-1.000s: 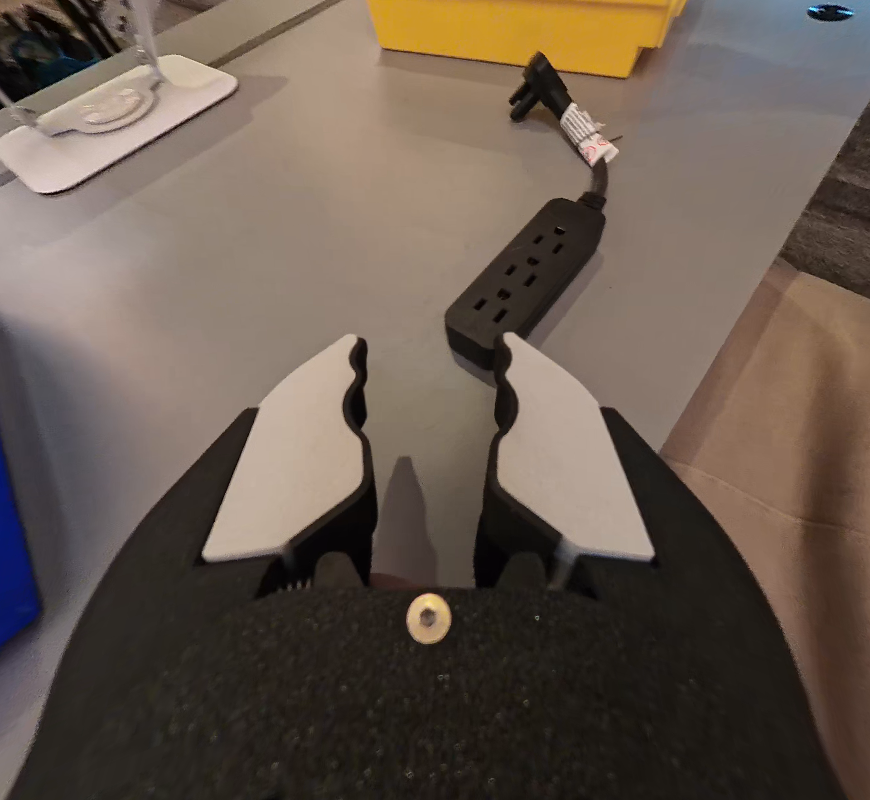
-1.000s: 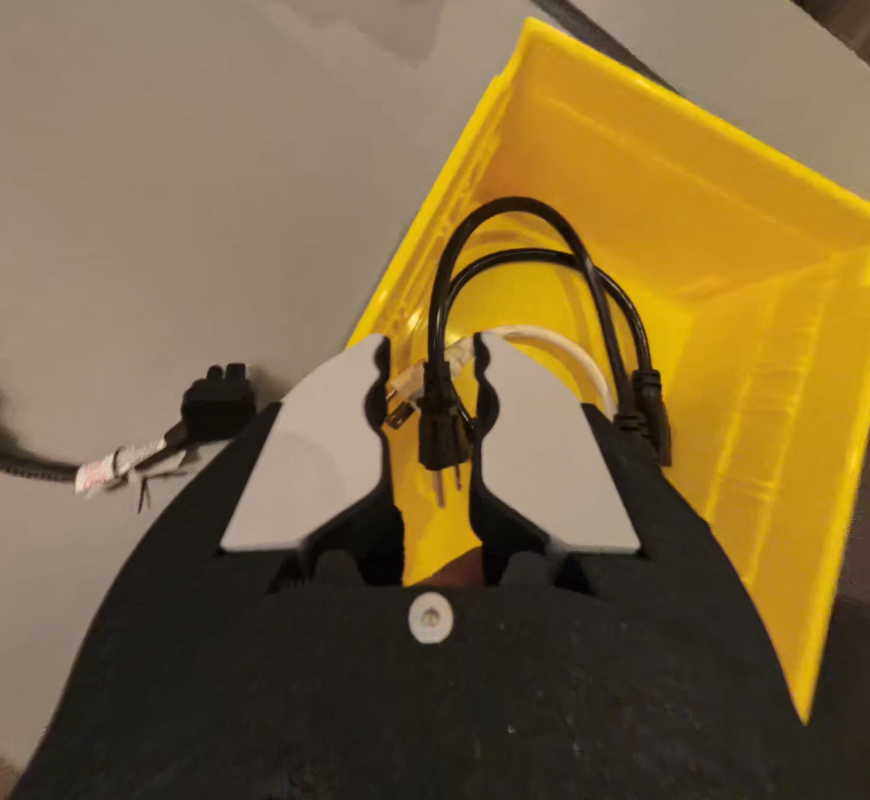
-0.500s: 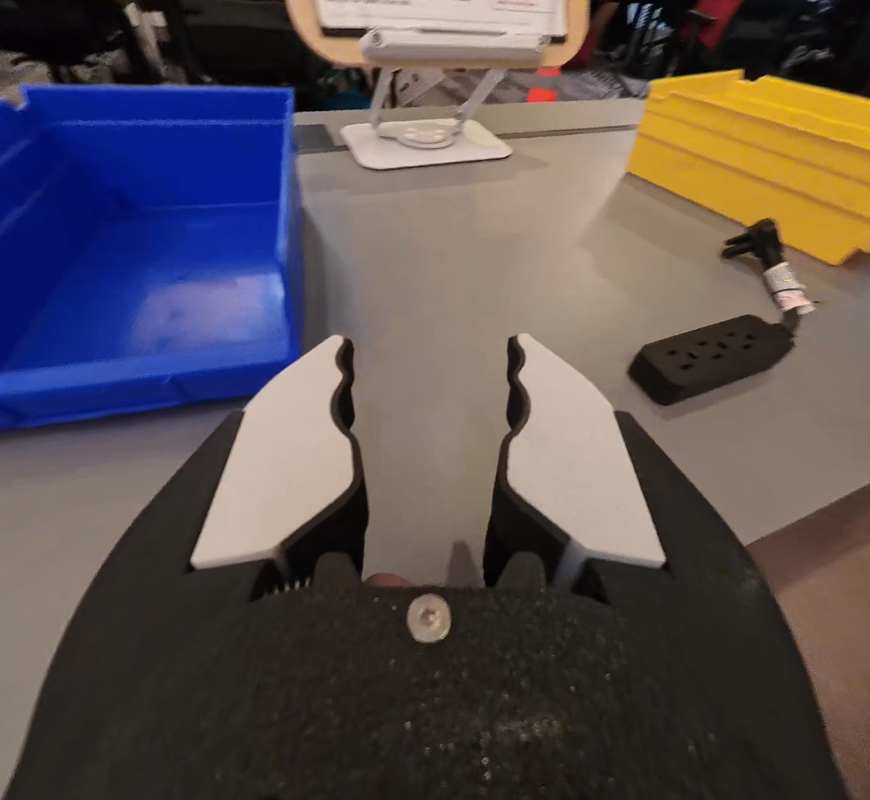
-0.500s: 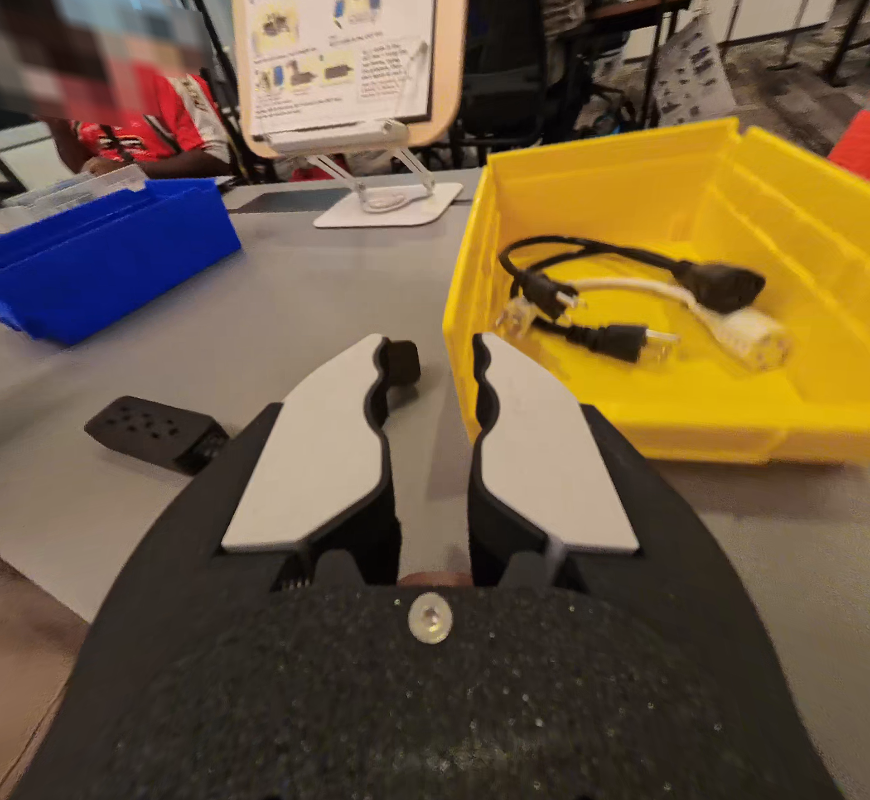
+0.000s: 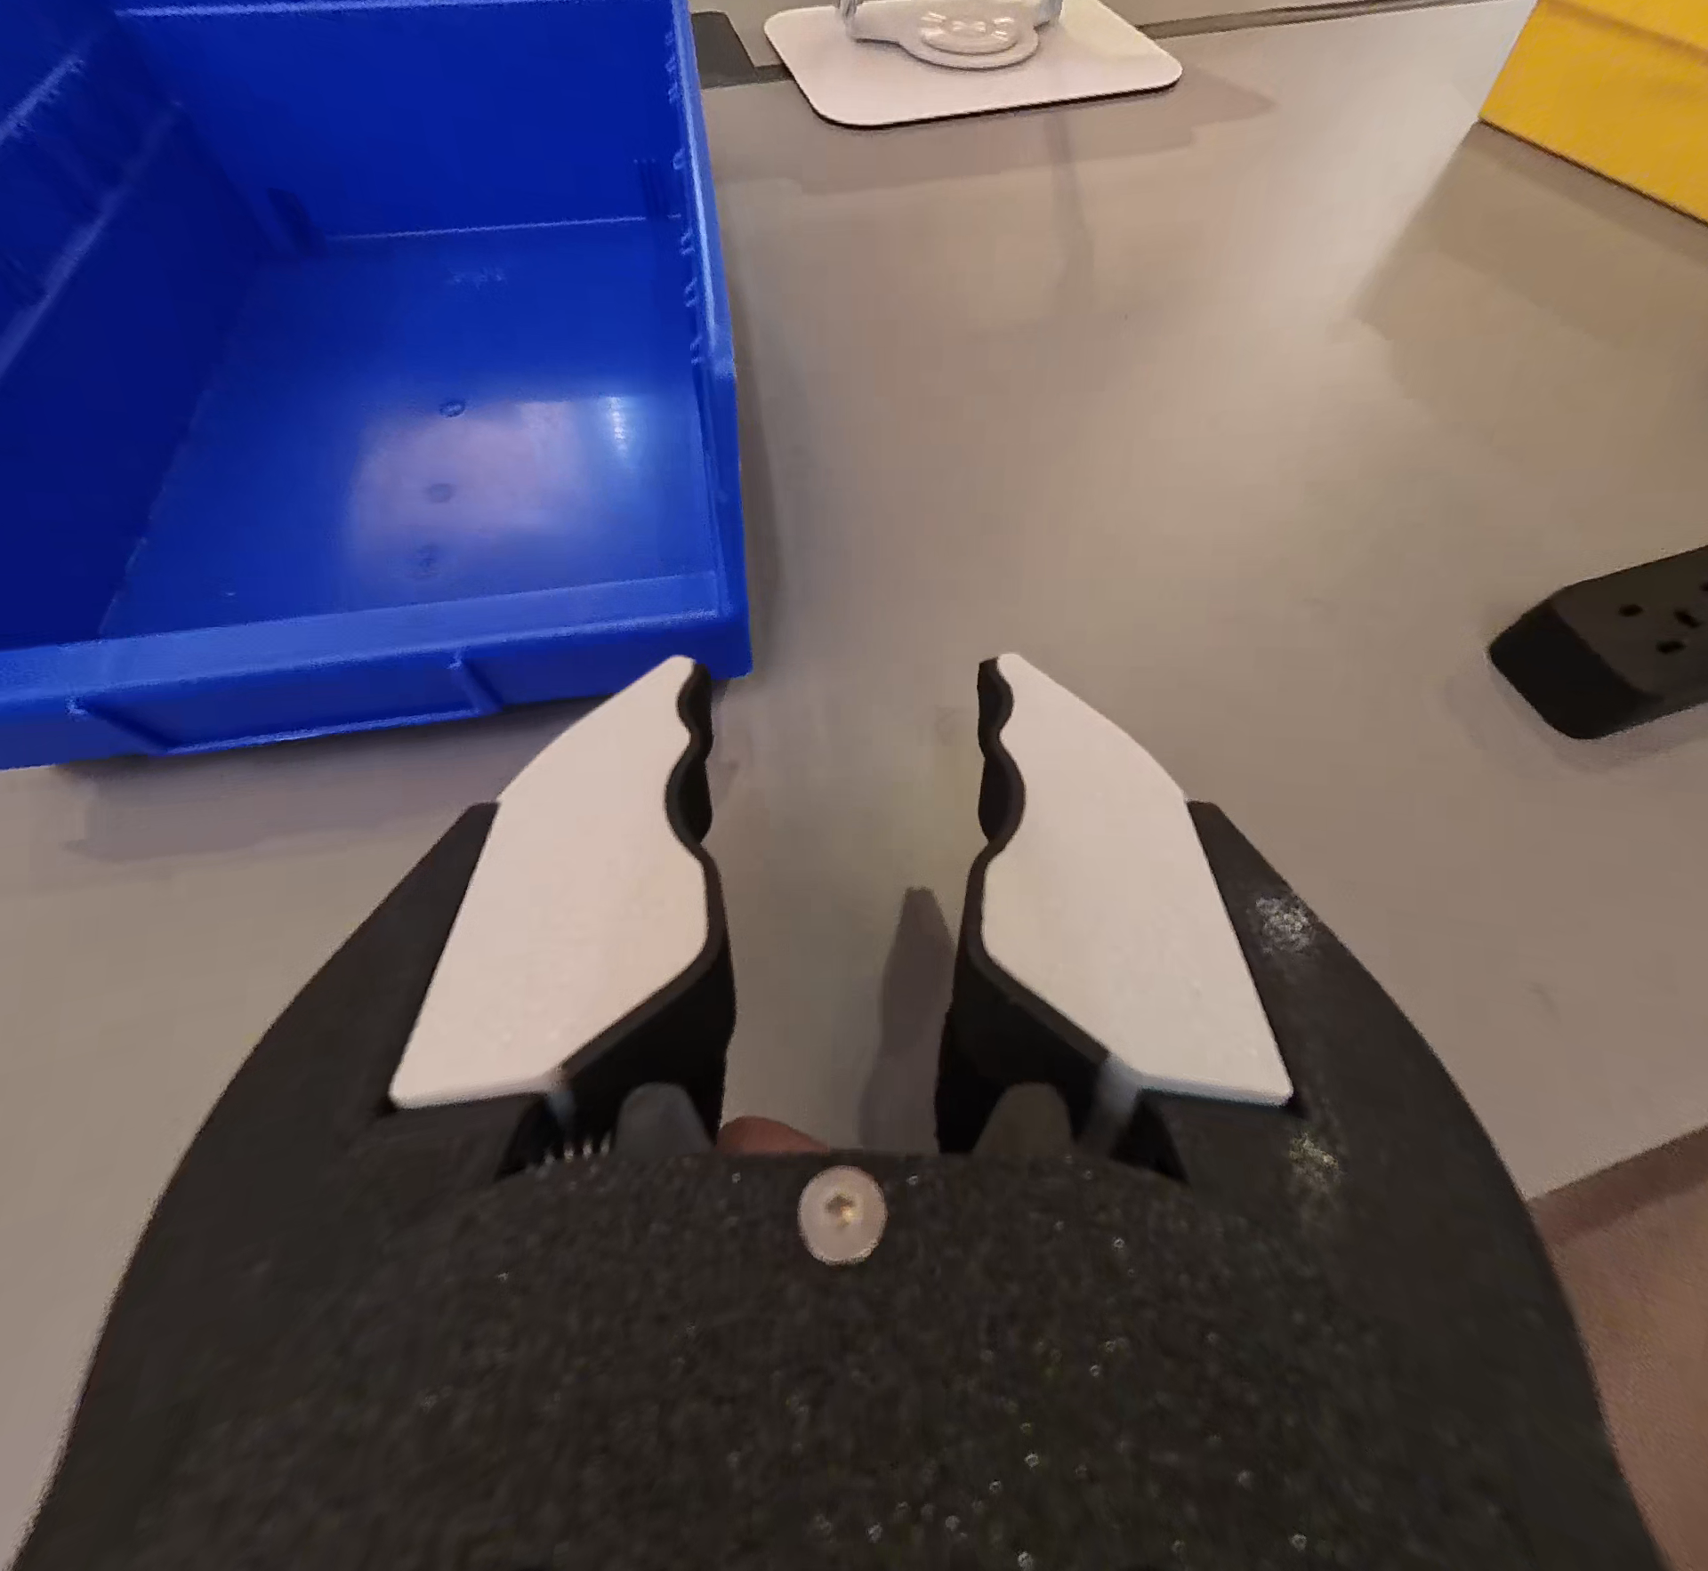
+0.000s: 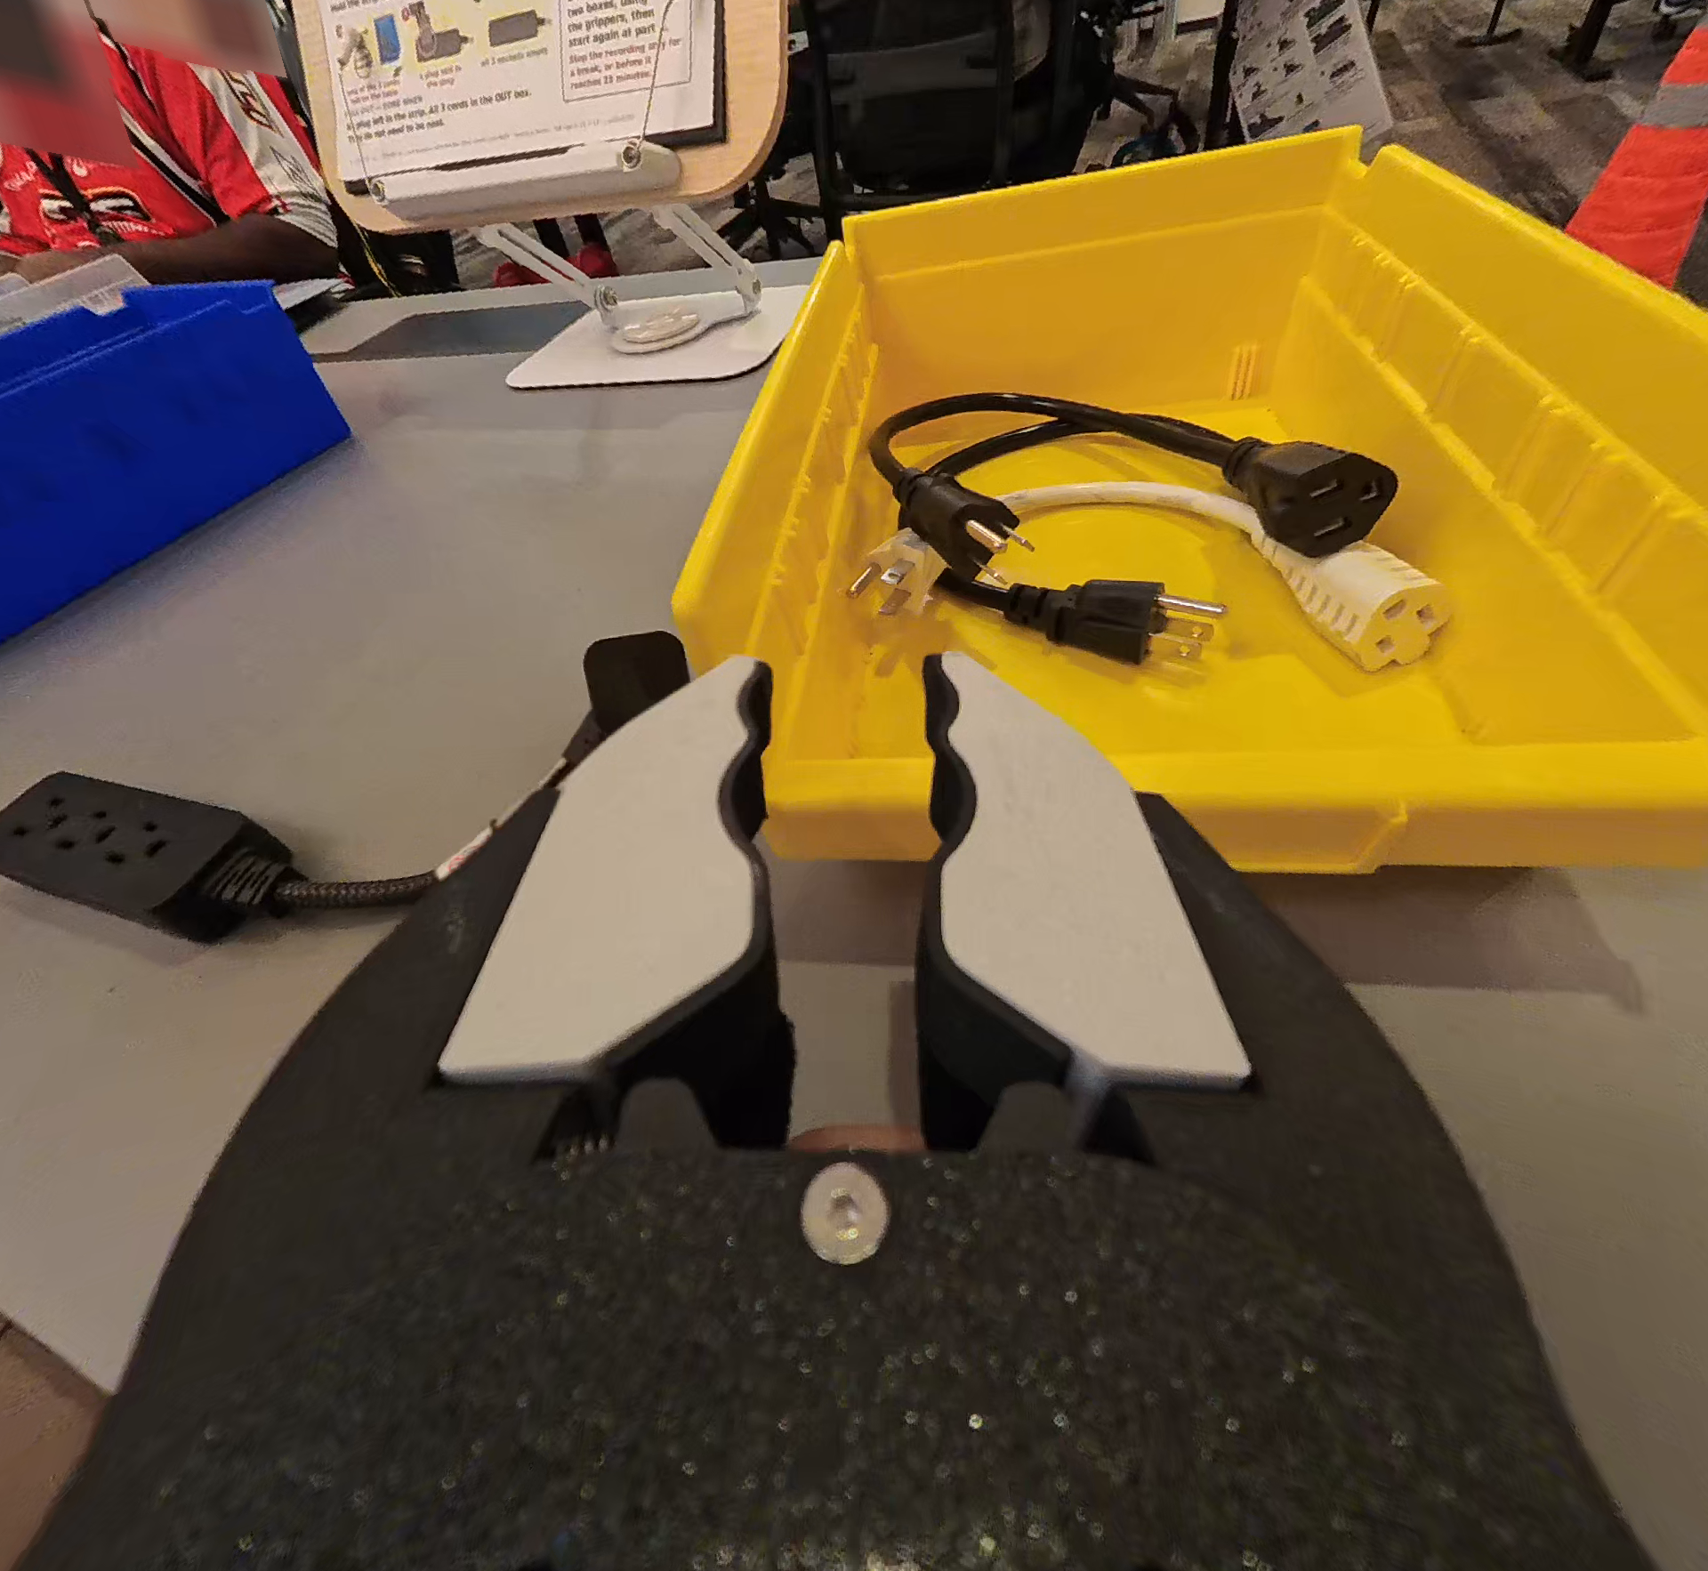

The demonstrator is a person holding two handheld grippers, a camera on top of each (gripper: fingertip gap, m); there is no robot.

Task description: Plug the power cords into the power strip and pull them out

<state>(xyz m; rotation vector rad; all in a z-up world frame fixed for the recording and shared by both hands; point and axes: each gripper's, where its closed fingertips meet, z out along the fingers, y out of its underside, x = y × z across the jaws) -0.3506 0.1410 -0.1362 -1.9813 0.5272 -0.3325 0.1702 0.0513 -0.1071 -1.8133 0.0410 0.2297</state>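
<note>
The black power strip (image 6: 120, 847) lies flat on the grey table at the left of the right wrist view; its end shows at the right edge of the left wrist view (image 5: 1613, 662). Its braided cable runs behind my right gripper to its own black plug (image 6: 633, 676). Two black power cords (image 6: 1063, 501) and a white one (image 6: 1201, 538) lie in the yellow bin (image 6: 1063, 815). My right gripper (image 6: 846, 676) is open and empty, just before the bin's near wall. My left gripper (image 5: 841, 676) is open and empty over bare table, right of the blue bin.
An empty blue bin (image 5: 370, 344) stands at the left, also in the right wrist view (image 6: 157, 427). A white stand (image 6: 647, 334) with an instruction board (image 6: 527, 20) stands at the back. A person in a red shirt (image 6: 157, 159) sits beyond the table. The table's front edge is near. The grippers' ends are close to 55 cm from one another.
The left gripper has swung left from the power strip toward the blue bin. The right gripper has pulled back from above the cords in the yellow bin to low before it. Both stayed open.
</note>
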